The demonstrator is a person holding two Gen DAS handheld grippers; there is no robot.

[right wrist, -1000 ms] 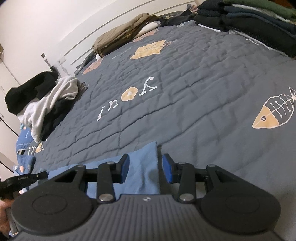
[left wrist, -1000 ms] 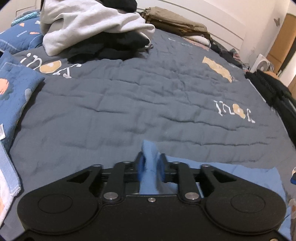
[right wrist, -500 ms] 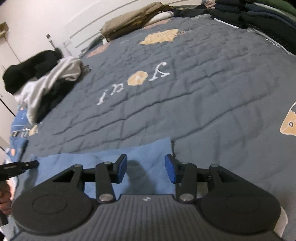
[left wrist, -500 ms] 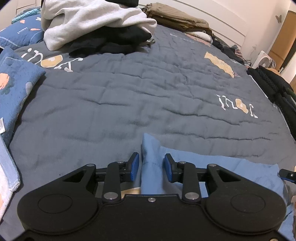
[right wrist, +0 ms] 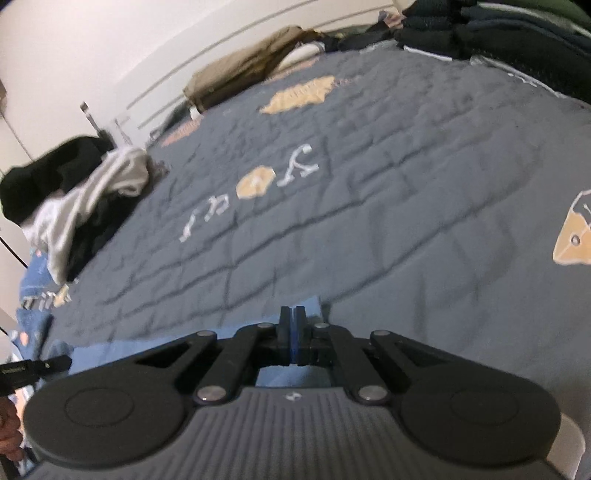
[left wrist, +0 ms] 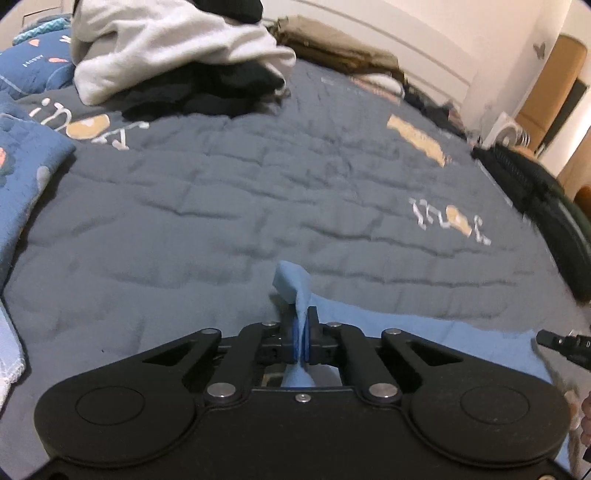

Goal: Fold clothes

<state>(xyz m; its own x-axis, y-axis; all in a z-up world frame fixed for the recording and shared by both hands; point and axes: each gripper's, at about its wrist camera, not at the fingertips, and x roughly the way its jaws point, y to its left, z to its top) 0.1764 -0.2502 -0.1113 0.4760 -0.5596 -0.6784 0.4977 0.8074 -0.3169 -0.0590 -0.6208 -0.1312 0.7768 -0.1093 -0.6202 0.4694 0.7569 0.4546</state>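
Observation:
A light blue cloth (left wrist: 436,339) lies flat on the grey quilt (left wrist: 258,192) at the near edge of the bed. My left gripper (left wrist: 303,321) is shut on its left corner, and a tip of the cloth (left wrist: 291,282) sticks up past the pads. My right gripper (right wrist: 293,314) is shut on the light blue cloth (right wrist: 312,306) at its right corner, and the fabric runs off to the left beneath it. Each view catches the black edge of the other gripper at its side.
A pile of white and black clothes (left wrist: 177,48) lies at the far left and a khaki garment (left wrist: 332,48) by the headboard. Dark folded clothes (right wrist: 480,33) line the bed's right edge. A blue pillow (left wrist: 26,173) is at the left.
Half a second ago both grippers stood open over the cloth's corners; both are now shut on them. The right gripper slid forward and down towards its corner.

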